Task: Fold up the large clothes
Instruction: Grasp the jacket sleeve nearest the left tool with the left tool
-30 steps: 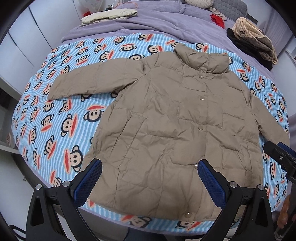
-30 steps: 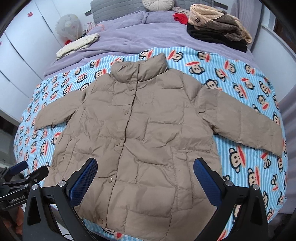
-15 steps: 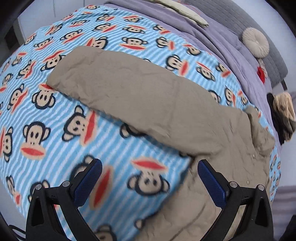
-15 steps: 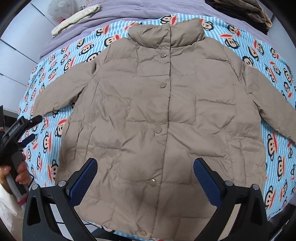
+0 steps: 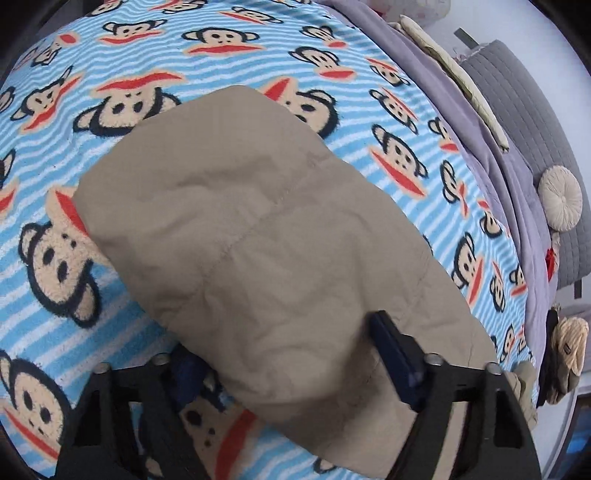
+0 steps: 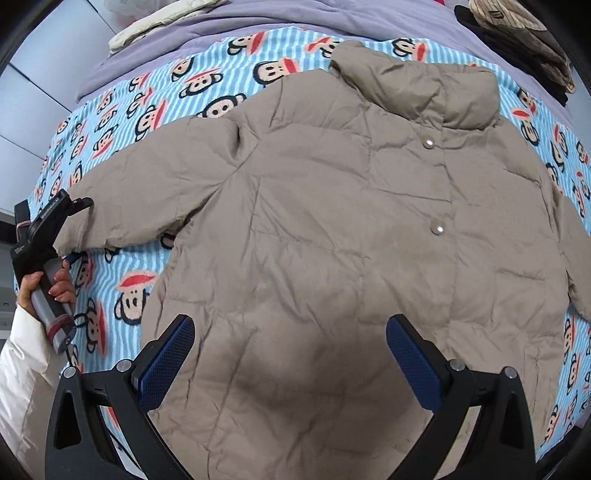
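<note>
The bed [image 6: 122,62] carries everything. A fleecy blanket [image 6: 122,122] striped pale blue and white and printed with cartoon monkey faces covers the part nearest both tongs, and a smooth lilac duvet [image 6: 280,18] lies beyond it.

Spread flat on the blanket, front side up, is the quilted coat [image 6: 332,229], a puffy taupe garment with stitched panels, fine wrinkles, a stand-up collar [image 6: 417,88] at its far end and a row of round metal snaps [image 6: 439,229] down the front. Its body lies directly ahead of and below the right tongs [image 6: 290,356], which hover over the lower front with the blue textured pads [image 6: 168,354] spread wide, touching nothing.

One sleeve [image 5: 258,229] stretches away from the left tongs [image 5: 288,354], its rounded cuff at the far end. The sleeve passes between their two fingers: one dark blue pad [image 5: 391,354] presses on top of the fabric, the other sits at the sleeve's opposite edge, mostly hidden under it. The fingers stand around the sleeve, but whether they already pinch it cannot be told. In the right wrist view these left tongs [image 6: 79,205] sit at the cuff, far to the left, held by a hand [image 6: 48,284] in a white padded sleeve.

Past the coat, a cream folded garment [image 6: 155,18] and a pile of dark and tan clothes [image 6: 517,33] rest on the duvet; a round pleated cushion [image 5: 559,197] leans against a grey quilted headboard [image 5: 524,96].
</note>
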`<state>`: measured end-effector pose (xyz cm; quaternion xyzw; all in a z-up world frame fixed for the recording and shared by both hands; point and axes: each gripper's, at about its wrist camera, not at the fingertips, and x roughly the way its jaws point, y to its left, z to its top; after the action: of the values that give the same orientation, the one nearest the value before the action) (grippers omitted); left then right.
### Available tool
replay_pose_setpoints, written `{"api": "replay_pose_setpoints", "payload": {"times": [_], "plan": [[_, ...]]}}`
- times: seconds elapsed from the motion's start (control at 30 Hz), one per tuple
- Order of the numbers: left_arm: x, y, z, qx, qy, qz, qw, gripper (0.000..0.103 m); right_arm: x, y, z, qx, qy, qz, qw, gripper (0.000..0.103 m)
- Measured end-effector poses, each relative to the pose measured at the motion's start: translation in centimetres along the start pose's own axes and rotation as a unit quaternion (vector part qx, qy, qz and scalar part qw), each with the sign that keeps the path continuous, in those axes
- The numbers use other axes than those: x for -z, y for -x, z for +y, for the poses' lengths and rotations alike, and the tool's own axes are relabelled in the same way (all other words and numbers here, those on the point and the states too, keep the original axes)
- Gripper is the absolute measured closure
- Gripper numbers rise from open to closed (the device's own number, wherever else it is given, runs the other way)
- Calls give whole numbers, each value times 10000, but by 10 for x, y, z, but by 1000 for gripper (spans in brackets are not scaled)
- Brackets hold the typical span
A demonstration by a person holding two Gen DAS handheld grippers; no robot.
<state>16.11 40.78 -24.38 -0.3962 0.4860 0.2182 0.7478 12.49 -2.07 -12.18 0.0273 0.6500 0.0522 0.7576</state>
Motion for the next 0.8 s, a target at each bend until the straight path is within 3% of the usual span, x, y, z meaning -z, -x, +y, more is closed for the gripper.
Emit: {"api": "replay_pose_setpoints", "payload": {"times": [0.03,0.1,0.17,0.23,0.27,0.3,0.33,0.37,0.47,0.6,0.8], "plan": [[-3,-1,2,47,-27,-21,10000,68,-8,-4,7,-15,39,-73,10000,0],[-9,0,5,302,-147,24,9994,85,-22,-11,19,-30,40,-231,9997,0],[-14,9,6,462,-221,2,9987,92,-35,-17,28,-172,-73,-399,9990,1],[-17,23,0,611,-395,-171,9972,92,-48,-23,35,-444,-217,-528,9974,11],[-18,31,-4,690,-501,-259,9960,92,-53,-29,37,-621,-259,-523,9964,37],[-20,39,-9,762,-627,-354,9945,92,-58,-37,40,-795,-298,-452,9954,72],[-20,47,-15,823,-760,-438,9927,92,-63,-46,43,-976,-361,-351,9940,83],[-21,55,-21,895,-894,-509,9907,92,-68,-56,45,-1111,-418,-275,9926,86],[-18,78,-44,1150,-1333,-707,9818,92,-74,-80,59,-1198,-314,-191,9921,87],[-2,108,-87,1562,-2002,-881,9632,92,-73,-119,71,-1150,-260,141,9929,87],[58,140,-181,2477,-3128,-641,9147,92,-71,-109,55,-1507,-425,219,9874,87]]}}
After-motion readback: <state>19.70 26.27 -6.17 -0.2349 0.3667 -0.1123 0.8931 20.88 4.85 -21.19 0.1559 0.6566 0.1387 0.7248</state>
